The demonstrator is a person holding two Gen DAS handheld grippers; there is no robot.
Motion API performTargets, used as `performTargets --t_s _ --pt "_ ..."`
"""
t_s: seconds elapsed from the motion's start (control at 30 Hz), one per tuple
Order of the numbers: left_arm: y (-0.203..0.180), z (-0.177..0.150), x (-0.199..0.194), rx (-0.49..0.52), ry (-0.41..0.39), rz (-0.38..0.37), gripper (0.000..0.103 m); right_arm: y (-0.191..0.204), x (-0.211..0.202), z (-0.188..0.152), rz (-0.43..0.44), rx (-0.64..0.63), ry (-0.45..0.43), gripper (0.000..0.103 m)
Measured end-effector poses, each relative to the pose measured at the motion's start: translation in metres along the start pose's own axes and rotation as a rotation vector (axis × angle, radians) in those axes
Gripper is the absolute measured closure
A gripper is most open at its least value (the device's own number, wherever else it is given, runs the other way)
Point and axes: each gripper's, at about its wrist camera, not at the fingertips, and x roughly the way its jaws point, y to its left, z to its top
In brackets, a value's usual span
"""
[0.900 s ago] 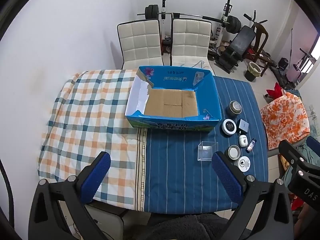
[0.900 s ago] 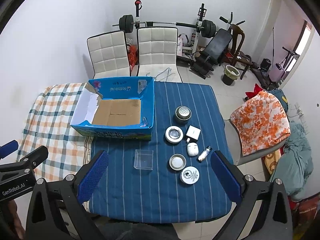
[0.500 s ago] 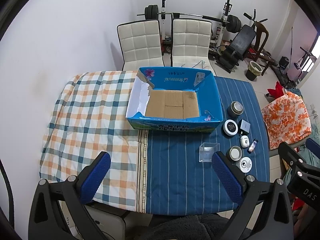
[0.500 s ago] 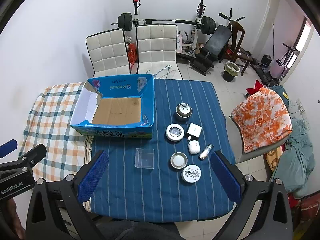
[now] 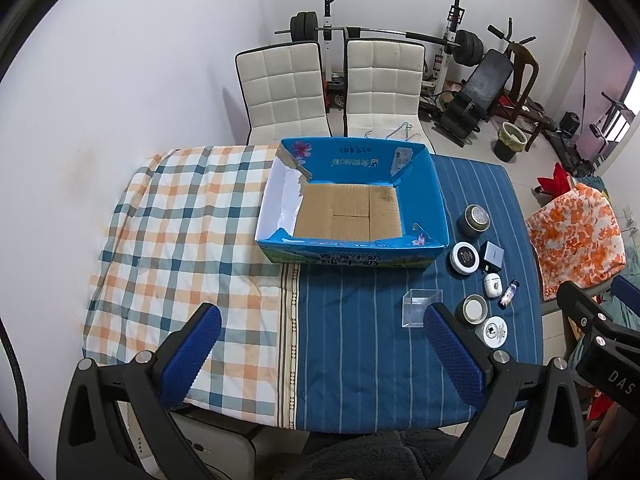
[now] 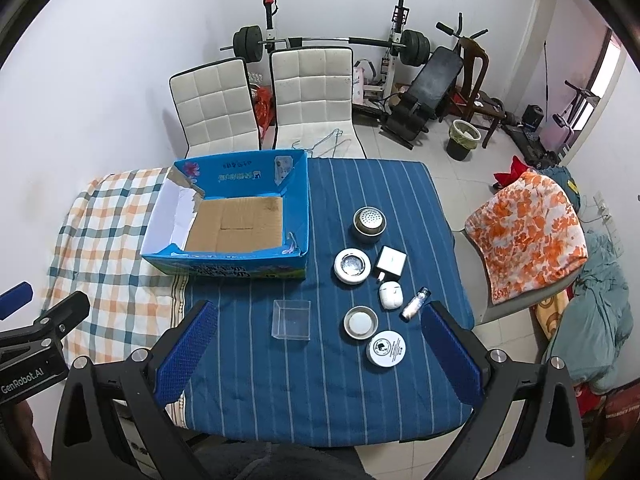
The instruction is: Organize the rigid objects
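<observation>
An open blue cardboard box point(image 5: 434, 204) point(image 6: 298, 216) stands empty on the table. To its right on the blue striped cloth lie a clear plastic box point(image 6: 291, 319) point(image 5: 418, 306), a dark round tin point(image 6: 368, 222), a white round case point(image 6: 351, 265), a white charger point(image 6: 391, 261), a white earbud case point(image 6: 390, 295), a small vial point(image 6: 415, 303), a metal tin point(image 6: 360, 322) and a white round lid point(image 6: 386, 349). My left gripper point(image 5: 320, 350) is open and empty, high above the table's near edge. My right gripper point(image 6: 320, 350) is open and empty, above the near edge.
The table's left half carries a checked cloth point(image 5: 180, 232). Two white chairs point(image 5: 286, 92) stand behind the table. Gym equipment point(image 6: 424, 80) fills the back right. A chair with an orange floral cover point(image 6: 524, 232) stands at the table's right.
Both grippers have drifted slightly, so the table sits a little farther up in both views. Nothing on the table has moved.
</observation>
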Motion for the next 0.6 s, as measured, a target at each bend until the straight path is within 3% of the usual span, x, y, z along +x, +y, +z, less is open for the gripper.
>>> performTargets --t_s 0.2,0.6 --pt "0.001 0.001 -0.002 0.015 -0.003 0.008 0.0 -0.001 0.0 0.006 0.001 0.004 -0.001 0.0" --pt "0.0 0.004 -0.008 0.002 -0.101 -0.042 0.0 -0.02 0.002 0.007 0.001 0.08 0.005 0.0"
